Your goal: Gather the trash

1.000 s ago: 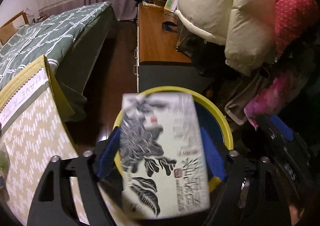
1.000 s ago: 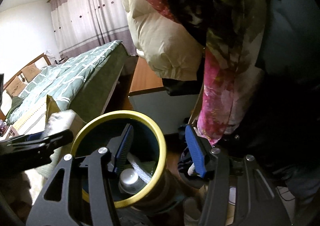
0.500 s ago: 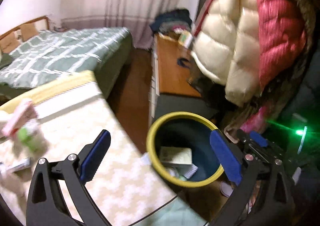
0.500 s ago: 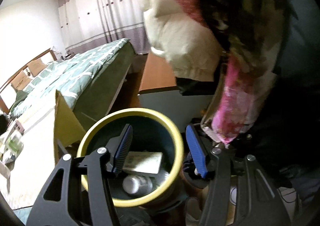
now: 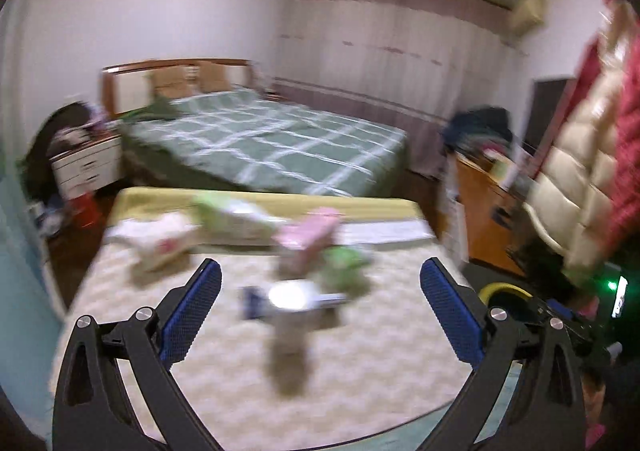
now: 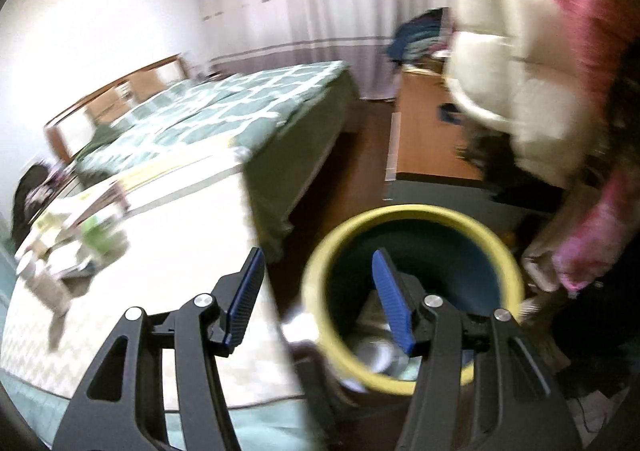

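Left tongs (image 5: 320, 303): I have the blue pads spread wide, nothing between them. They face a table covered with a cream zigzag-patterned cloth (image 5: 380, 363). The trash lies ahead of the tips, all motion-blurred: a shiny blue-and-white wrapper-like item (image 5: 288, 301) sits closest, between the two pads and just beyond them; a pink carton (image 5: 310, 233) and a green crumpled piece (image 5: 346, 265) are just behind it; a pale green-and-white pack (image 5: 232, 217) and a white piece with pink print (image 5: 158, 241) lie farther ahead to the left. I cannot read exact contacts between these. The yellow rim of the bin (image 5: 502, 289) shows just outside the right pad, beside the table edge.

Right tongs (image 6: 320, 299): pads apart, empty. The left pad hangs over the tablecloth edge; the right pad sits over the mouth of the yellow-rimmed bin (image 6: 476, 227). Inside the bin, below the right pad, I see a blurred whitish, metallic-looking object (image 6: 374, 355); identity unclear.

Green plaid bed (image 5: 272, 139) lies beyond the table. Cream puffer jacket (image 6: 516, 99) hangs to the right of the bin.
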{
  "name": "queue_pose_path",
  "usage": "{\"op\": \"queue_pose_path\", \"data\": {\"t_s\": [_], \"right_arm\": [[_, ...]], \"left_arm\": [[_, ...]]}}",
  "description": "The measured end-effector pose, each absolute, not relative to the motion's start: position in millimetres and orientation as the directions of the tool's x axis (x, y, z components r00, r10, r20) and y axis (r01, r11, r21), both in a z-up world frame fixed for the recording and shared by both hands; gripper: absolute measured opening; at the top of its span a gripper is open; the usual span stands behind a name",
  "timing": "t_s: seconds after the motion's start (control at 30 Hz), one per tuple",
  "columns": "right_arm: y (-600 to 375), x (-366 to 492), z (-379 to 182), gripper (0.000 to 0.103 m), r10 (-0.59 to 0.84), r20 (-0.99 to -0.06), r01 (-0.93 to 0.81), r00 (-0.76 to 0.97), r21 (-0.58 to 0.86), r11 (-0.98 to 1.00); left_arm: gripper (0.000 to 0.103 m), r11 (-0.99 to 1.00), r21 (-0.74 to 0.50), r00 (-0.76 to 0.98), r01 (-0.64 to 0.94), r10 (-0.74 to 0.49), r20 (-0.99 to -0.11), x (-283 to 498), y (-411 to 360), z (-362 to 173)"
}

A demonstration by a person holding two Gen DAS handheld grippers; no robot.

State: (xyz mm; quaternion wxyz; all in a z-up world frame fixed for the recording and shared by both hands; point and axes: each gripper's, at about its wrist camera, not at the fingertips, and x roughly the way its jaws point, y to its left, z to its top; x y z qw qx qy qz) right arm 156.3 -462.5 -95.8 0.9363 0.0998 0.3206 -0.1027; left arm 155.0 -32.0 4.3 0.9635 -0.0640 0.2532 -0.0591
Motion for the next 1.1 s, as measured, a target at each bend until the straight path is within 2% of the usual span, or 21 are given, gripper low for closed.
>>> {"op": "queue_pose_path", "data": {"t_s": [0.27,0.5,0.73,1.1], "right_arm": [[-353.8,195.3,-100.4,0.054,0.081,-0.654,0.011,0.752,0.135,0.991],[-273.3,233.8,-106.7,0.053,0.205,-0.692,-0.190,0.692,0.100,0.977],[-248.2,259.5,-117.1,0.051,0.258,-0.729,-0.216,0.633,0.154,0.964],[-220.9,276.0,-124.5,0.051,0.258,-0.769,-0.260,0.584,0.123,0.958]], "left_arm": [[0.098,0.975,-0.205,0.846,-0.082,-0.040,-0.531,139.8,58.4,-26.5],[0.098,0.970,-0.229,0.841,-0.081,-0.056,-0.538,140.3,65.3,-42.7],[0.098,0.965,-0.249,0.831,-0.080,-0.073,-0.552,144.3,66.7,-49.6],[0.098,0.957,-0.278,0.826,-0.088,-0.086,-0.557,145.5,74.8,-57.1]]}}
